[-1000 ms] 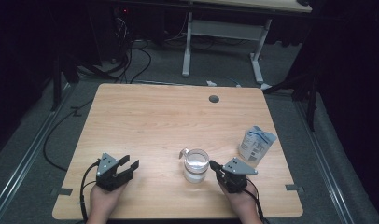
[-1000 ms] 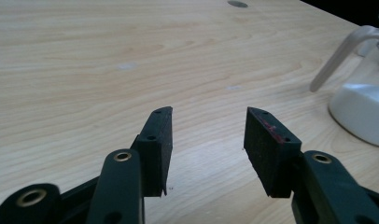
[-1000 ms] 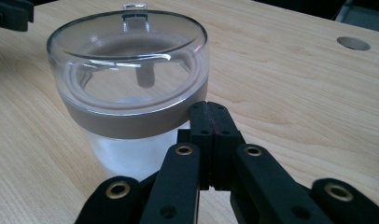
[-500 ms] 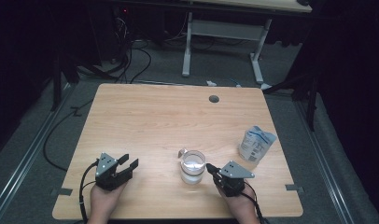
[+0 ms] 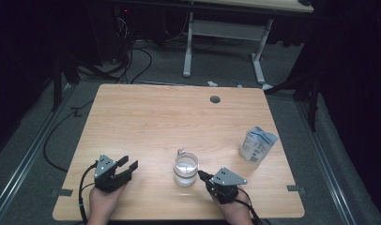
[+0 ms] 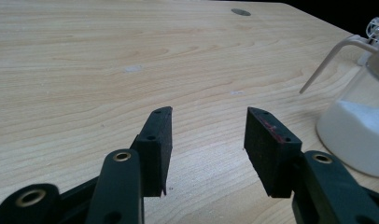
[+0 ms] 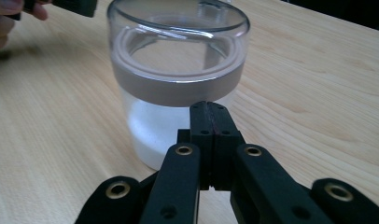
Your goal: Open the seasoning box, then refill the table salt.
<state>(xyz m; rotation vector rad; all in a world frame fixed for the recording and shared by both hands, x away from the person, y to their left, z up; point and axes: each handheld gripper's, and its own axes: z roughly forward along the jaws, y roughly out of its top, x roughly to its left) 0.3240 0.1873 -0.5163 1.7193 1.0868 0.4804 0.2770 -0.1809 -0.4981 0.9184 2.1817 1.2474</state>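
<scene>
— Two containers on the table (image 5: 146,122) from the high view?
— Yes. Clear jar (image 5: 185,168) stood upright near the front edge, long axis vertical, white powder in its lower part, wire clasp at the far rim. Pale pouch (image 5: 256,145) upright, well apart toward the right edge; contents not readable.
— Grippers there?
— Left gripper (image 5: 124,169) jaws apart, nothing between. Right gripper (image 5: 201,175) tip just beside the jar.
— Left gripper view?
— Jaws parted over bare wood; jar (image 6: 360,126) at the right, powder showing white, thin wire arm slanting off it.
— Right gripper view?
— Jaws pressed together, pointing at the jar (image 7: 178,84); contact unclear. Glass clear, grey seal band under the lid.
</scene>
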